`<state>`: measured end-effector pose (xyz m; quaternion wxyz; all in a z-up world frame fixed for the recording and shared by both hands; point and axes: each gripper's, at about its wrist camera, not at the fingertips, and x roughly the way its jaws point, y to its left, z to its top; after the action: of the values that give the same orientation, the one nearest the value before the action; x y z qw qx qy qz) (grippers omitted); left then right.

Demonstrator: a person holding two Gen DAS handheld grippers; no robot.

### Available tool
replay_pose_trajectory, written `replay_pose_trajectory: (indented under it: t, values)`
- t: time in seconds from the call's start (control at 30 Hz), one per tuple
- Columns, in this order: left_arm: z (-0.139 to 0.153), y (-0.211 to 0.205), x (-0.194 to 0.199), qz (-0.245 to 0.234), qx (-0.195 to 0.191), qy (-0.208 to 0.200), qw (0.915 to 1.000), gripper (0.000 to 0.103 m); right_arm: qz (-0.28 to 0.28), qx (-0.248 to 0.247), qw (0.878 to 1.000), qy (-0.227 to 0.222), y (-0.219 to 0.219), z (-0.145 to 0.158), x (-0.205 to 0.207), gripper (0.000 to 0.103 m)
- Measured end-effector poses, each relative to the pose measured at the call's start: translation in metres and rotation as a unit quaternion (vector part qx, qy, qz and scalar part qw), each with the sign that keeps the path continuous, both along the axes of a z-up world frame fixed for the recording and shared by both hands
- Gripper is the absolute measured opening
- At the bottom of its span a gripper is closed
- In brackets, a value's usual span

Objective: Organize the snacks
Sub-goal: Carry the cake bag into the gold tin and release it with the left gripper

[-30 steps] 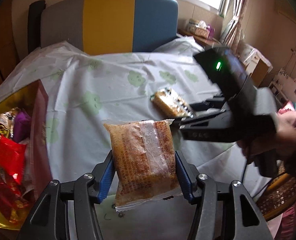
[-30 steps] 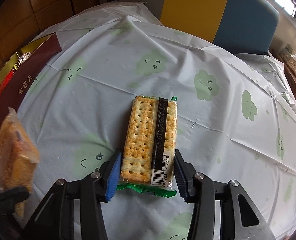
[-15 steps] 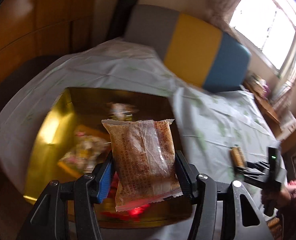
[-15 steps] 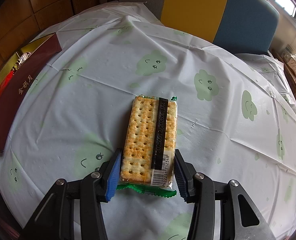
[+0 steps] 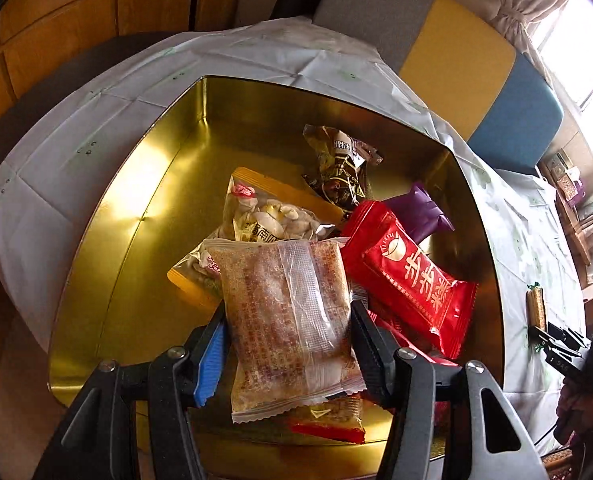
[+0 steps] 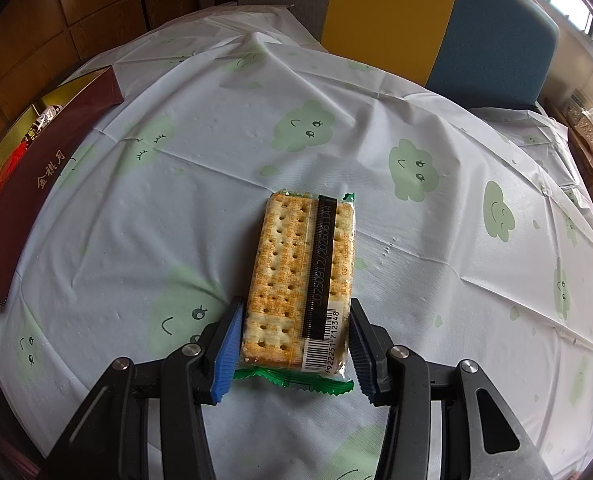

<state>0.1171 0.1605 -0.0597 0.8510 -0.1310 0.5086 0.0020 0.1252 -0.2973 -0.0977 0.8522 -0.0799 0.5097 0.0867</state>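
Two tools are loaded: my left tool (image 5: 288, 344) pinches a clear-wrapped brown cake (image 5: 288, 320) over the gold box (image 5: 136, 208) of snacks, while my right tool (image 6: 294, 350) clamps a cracker packet (image 6: 300, 276) lying on the table (image 6: 456, 280).

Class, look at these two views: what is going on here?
A person is sorting snacks with tongs in each hand. The left tongs hold a clear brown snack packet over the gold box, which already holds several wrapped snacks. The right tongs grip a cracker pack lying on the tablecloth beside the box.
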Motion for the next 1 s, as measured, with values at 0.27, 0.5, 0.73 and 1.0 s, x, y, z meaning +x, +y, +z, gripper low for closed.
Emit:
replay_pose_trajectory:
  t: [0.27, 0.5, 0.73, 1.0]
  values:
    - [0.000, 0.001, 0.002, 0.003, 0.001, 0.009, 1.0000, 0.059, -0.001, 0.000, 1.000, 0.000, 0.001, 0.000, 0.000, 0.049]
    - [0.009, 0.009, -0.006, 0.015, 0.002, -0.003, 0.9999, 0.063, 0.000, -0.004, 1.000, -0.001, 0.002, 0.001, 0.000, 0.050]
    - [0.013, 0.003, -0.015, 0.023, 0.034, -0.013, 0.9990, 0.063, 0.000, -0.004, 1.000, -0.001, 0.001, 0.001, 0.000, 0.050]
    - [0.022, -0.015, -0.031, 0.029, 0.076, -0.044, 0.9957, 0.063, -0.001, -0.005, 1.000, -0.002, 0.001, 0.001, 0.001, 0.050]
